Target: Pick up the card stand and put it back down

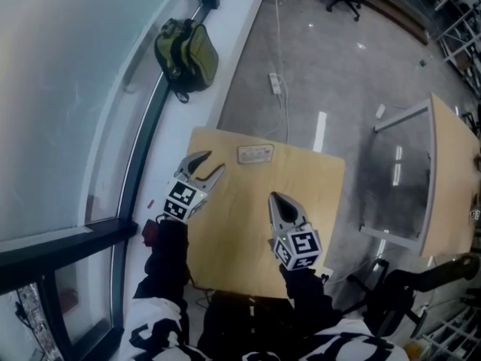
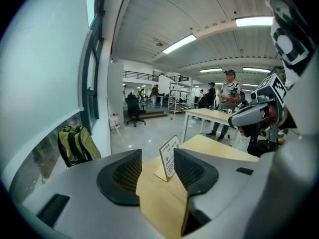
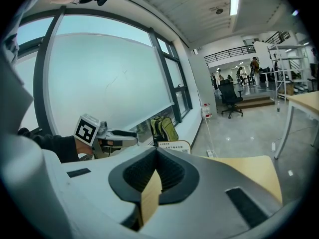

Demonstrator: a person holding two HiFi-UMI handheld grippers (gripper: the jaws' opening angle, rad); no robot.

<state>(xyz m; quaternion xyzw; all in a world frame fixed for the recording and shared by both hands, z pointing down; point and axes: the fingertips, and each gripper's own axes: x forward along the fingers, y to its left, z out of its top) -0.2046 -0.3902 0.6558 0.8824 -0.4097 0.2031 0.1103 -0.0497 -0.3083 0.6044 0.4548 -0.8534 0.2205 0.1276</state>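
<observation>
The card stand (image 1: 255, 154) is a small printed sign that stands upright near the far edge of the wooden table (image 1: 248, 232). My left gripper (image 1: 213, 162) is just left of it, open and empty. In the left gripper view the card stand (image 2: 169, 157) shows ahead, in line with the gap of the left gripper (image 2: 157, 156), untouched. My right gripper (image 1: 276, 197) hovers over the table's middle, nearer than the stand, with its jaws shut on nothing. In the right gripper view the card stand (image 3: 175, 146) peeks over the right gripper (image 3: 157, 151), and the left gripper (image 3: 119, 133) is at left.
A green backpack (image 1: 186, 55) lies on the window ledge at the left. A power strip (image 1: 275, 83) with its cable is on the floor beyond the table. Another table (image 1: 451, 171) stands at right. People (image 2: 229, 91) stand far off in the hall.
</observation>
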